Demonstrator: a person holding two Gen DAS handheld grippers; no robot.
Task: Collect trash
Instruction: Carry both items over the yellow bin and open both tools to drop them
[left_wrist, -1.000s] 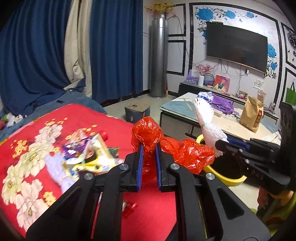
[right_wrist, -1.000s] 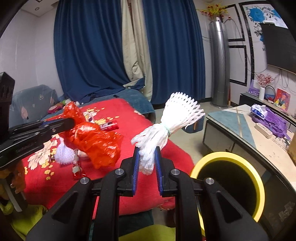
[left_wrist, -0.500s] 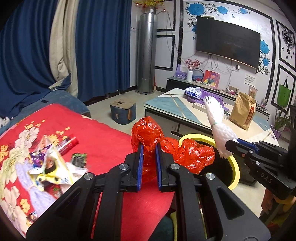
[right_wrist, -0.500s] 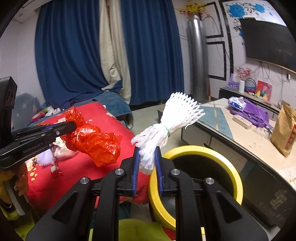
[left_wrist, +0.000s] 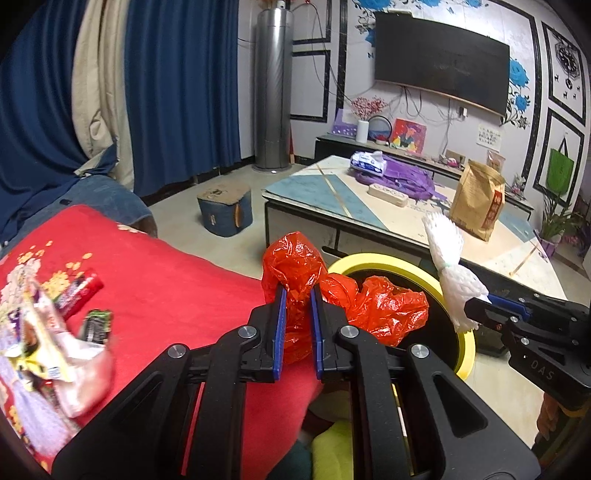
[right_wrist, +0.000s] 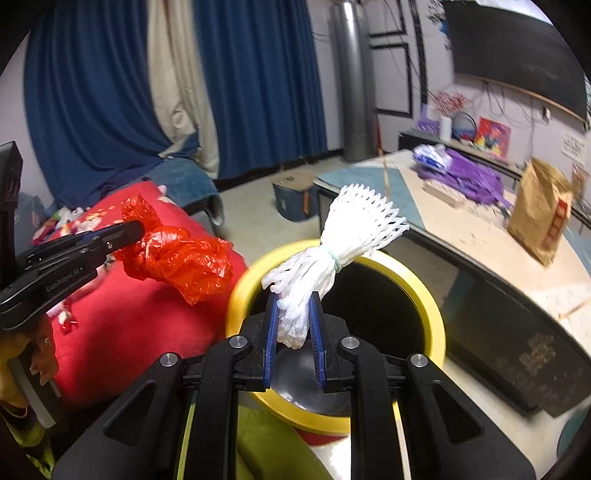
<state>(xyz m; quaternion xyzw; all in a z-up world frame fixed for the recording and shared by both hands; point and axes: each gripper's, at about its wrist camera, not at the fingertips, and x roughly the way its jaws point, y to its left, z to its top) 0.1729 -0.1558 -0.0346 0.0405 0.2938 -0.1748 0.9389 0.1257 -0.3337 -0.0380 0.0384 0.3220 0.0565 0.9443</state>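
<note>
The crumpled red plastic bag (left_wrist: 354, 295) is clamped in the left tool (left_wrist: 297, 325) just beside the round yellow-rimmed black bin (right_wrist: 417, 291), the bundled white foam net (right_wrist: 332, 258) pinched in the right tool (right_wrist: 293, 328) above its opening, presumably for dropping.

Left tongs (left_wrist: 297, 306), right tongs (right_wrist: 293, 314): black linkages, blue pads, silver screws, white lettering.

Crumpled red plastic bag (left_wrist: 354, 295) and white foam net (right_wrist: 332, 258) above yellow-rimmed bin (right_wrist: 424, 291).
</note>
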